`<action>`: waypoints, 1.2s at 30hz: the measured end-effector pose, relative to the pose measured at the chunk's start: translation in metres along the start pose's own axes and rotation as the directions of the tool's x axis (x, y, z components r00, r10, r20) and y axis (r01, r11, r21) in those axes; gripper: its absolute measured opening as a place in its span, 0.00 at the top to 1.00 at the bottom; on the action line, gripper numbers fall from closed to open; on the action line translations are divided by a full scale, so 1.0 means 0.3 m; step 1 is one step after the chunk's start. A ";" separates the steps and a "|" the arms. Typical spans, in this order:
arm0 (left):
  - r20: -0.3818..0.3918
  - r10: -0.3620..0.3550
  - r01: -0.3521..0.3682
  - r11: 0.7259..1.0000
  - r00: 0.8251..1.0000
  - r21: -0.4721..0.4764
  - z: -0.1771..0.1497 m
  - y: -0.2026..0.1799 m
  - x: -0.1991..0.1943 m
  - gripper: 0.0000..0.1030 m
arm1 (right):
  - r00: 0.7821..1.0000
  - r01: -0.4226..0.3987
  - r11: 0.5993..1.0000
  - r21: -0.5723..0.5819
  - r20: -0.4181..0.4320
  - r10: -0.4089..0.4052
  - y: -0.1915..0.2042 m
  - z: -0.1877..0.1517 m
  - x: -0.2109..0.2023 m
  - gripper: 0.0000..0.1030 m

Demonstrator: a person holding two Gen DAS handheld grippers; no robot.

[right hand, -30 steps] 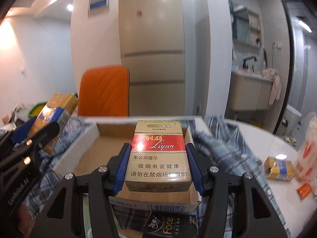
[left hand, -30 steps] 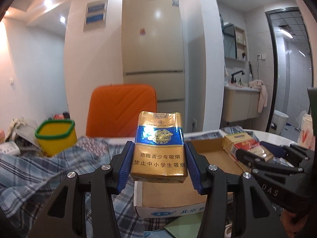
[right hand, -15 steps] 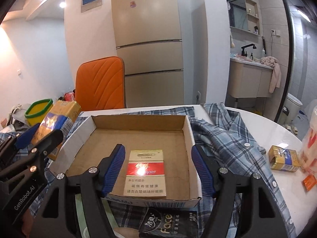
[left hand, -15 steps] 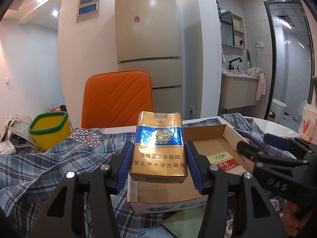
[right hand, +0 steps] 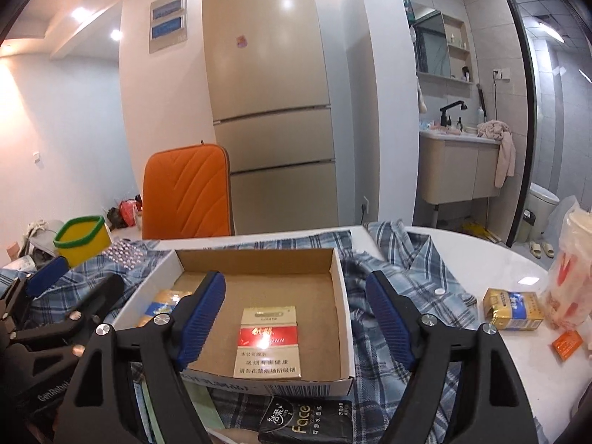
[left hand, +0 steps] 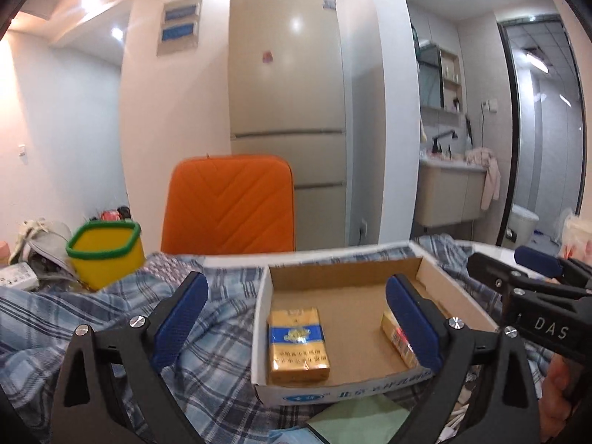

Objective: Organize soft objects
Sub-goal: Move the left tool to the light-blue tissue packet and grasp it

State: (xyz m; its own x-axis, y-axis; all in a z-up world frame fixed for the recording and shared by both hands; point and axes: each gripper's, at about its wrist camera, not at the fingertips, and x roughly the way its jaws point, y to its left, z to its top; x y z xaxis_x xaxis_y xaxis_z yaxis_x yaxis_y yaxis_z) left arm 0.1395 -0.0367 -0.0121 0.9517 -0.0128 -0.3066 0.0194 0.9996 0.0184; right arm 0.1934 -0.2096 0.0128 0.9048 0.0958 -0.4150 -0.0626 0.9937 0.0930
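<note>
Both packs have left the grippers since a second ago: each now lies flat on the floor of the cardboard box [right hand: 342,296], and both sets of jaws have just been opening, with nothing pressed between them.

Largest first, the white bench [right hand: 492,255] is smooth and glossy, and a soft blue plaid shirt [left hand: 111,318] lies rumpled across it. On the shirt sits the shallow box, brown corrugated inside and white outside, with blue print along its near wall that is too small to read whole. Beyond it stand an orange quilted chair back [left hand: 227,203] and a yellow tub with a green rim [left hand: 105,255].

The left gripper [left hand: 296,322] stands wide apart, its ribbed blue pads clear of the gold-and-blue pack [left hand: 298,340], a soft foil-like packet with Chinese lettering, lying in the box's left half. The right gripper [right hand: 296,318] is also spread, empty, above the red-and-cream pack [right hand: 268,340], a flat carton marked with a script that seems to read "Liqun" over Chinese lines, in the box's right half.

Another gold-and-blue pack [right hand: 512,309] lies apart on the bare bench to the right. A black tissue packet [right hand: 303,421] reading "Face" lies just before the box.
</note>
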 end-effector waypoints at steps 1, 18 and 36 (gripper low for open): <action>0.015 0.000 0.000 1.000 1.000 -0.003 0.010 0.003 -0.015 0.06 | 1.000 0.003 1.000 0.001 0.015 -0.003 0.000 0.008 -0.013 0.22; 0.254 -0.045 0.048 0.999 0.966 -0.004 0.119 0.022 -0.340 0.00 | 0.945 0.057 0.995 -0.083 0.325 -0.027 0.047 0.071 -0.416 0.14; 0.115 -0.081 0.082 0.997 0.990 -0.002 -0.053 0.034 -0.303 0.00 | 0.969 0.076 0.995 -0.057 0.238 -0.060 0.008 -0.107 -0.425 0.00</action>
State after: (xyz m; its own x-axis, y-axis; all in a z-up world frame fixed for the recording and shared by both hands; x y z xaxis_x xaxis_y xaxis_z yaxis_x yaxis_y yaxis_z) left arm 0.0484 -0.0251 0.0008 0.9760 -0.0962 -0.1954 0.0963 0.9953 -0.0088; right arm 0.0645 -0.2175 0.0369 0.9811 0.0193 -0.1924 -0.0178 0.9998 0.0092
